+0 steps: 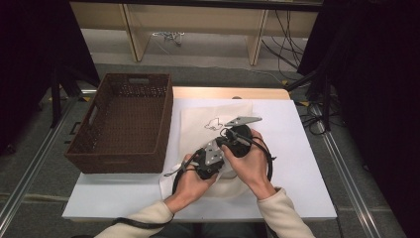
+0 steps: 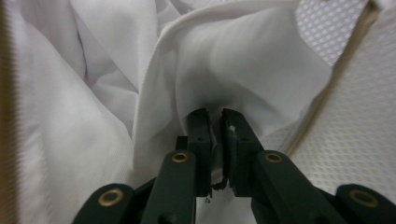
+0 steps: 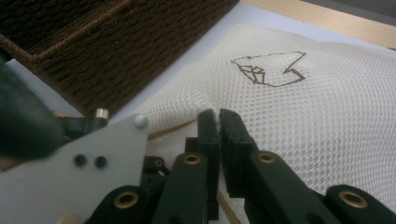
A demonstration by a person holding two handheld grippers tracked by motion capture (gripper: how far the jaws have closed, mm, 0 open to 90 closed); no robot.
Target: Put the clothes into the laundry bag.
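A cream mesh bag with a dark line drawing lies on the white table. My right gripper is shut on the bag's near edge, lifting it into a small peak. White cloth is bunched up at the bag's opening, and my left gripper is shut on a fold of it; the mesh lies to the right of that fold. In the high view both hands sit close together mid-table, the left gripper just left of and below the right gripper. The fingertips are hidden there.
A brown wicker basket stands on the table's left side, close to the bag; its wall rises just beyond the right gripper. The left gripper's grey plate crowds the right gripper view. Bare table lies to the right of the hands.
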